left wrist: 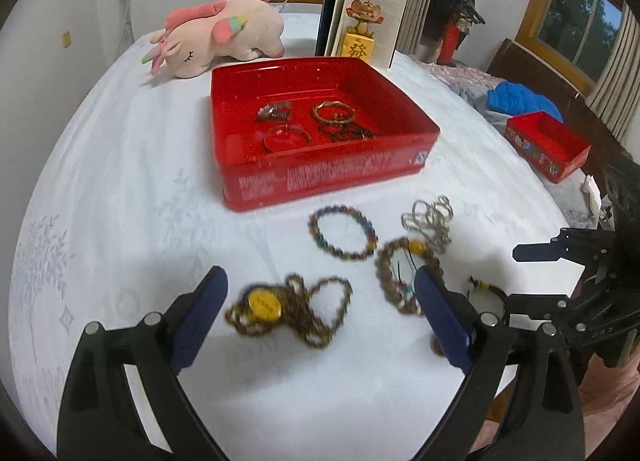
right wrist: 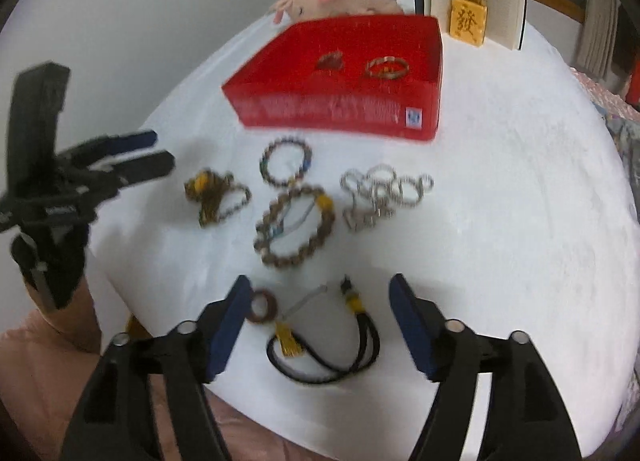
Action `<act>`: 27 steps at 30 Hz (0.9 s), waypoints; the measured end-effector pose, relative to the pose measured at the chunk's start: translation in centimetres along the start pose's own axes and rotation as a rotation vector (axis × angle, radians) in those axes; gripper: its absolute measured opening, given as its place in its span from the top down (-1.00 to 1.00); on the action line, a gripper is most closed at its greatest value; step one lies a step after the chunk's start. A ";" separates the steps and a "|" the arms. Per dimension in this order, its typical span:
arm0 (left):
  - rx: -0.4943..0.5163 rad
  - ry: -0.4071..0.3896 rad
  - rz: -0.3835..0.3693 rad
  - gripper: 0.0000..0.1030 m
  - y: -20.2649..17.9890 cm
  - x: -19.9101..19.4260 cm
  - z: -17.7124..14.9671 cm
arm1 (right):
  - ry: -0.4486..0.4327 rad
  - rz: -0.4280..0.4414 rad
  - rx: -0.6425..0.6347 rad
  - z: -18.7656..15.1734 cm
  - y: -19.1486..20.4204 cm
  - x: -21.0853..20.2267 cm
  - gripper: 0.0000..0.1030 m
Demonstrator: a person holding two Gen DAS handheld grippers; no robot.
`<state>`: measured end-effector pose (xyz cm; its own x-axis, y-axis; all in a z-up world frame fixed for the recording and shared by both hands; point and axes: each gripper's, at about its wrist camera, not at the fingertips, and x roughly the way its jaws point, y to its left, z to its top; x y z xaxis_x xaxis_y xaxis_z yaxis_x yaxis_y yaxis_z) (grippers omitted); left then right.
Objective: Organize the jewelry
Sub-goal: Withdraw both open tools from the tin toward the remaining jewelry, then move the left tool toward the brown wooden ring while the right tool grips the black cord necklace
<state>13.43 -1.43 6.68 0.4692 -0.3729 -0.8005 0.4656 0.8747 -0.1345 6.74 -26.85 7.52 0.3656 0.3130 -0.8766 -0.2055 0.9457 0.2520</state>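
A red tin box (left wrist: 320, 177) (right wrist: 340, 113) on the white table holds several bracelets (left wrist: 333, 112). On the cloth in front lie a brown chain with a yellow pendant (left wrist: 280, 309) (right wrist: 216, 197), a dark beaded bracelet (left wrist: 343, 232) (right wrist: 286, 166), a brown beaded bracelet (left wrist: 400, 277) (right wrist: 294, 227), a silver chain (left wrist: 430, 219) (right wrist: 380, 193) and a black cord necklace (right wrist: 332, 349) beside a brown ring (right wrist: 262, 307). My left gripper (left wrist: 320, 285) is open above the pendant chain. My right gripper (right wrist: 320, 293) is open above the black cord.
A pink plush toy (left wrist: 216, 37) lies behind the box, beside an open book with a mouse figurine (left wrist: 360, 33). A second small red box (left wrist: 548, 145) sits off to the right. The table's front edge is close below both grippers.
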 end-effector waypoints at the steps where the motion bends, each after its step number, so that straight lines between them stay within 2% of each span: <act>1: 0.000 0.003 -0.003 -0.82 -0.2 -0.2 -0.4 | 0.012 0.003 0.002 -0.4 0.0 0.2 -0.42; 12: 0.018 0.012 0.004 -0.82 -2.4 -0.9 -3.3 | 0.053 -0.004 0.025 -2.9 -0.3 1.2 -0.42; 20: 0.023 0.019 0.029 -0.82 -3.5 -0.3 -5.1 | 0.074 -0.030 0.020 -3.5 -0.2 2.4 -0.60; 27: 0.030 0.011 0.076 -0.82 -4.6 0.1 -5.9 | 0.073 -0.042 -0.005 -3.7 0.5 3.1 -0.64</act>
<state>6.87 -3.67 3.81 0.4955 -0.3022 -0.8144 0.4517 0.8904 -0.0556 4.41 -25.71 3.45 0.3067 0.2656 -0.9140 -0.1958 0.9573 0.2125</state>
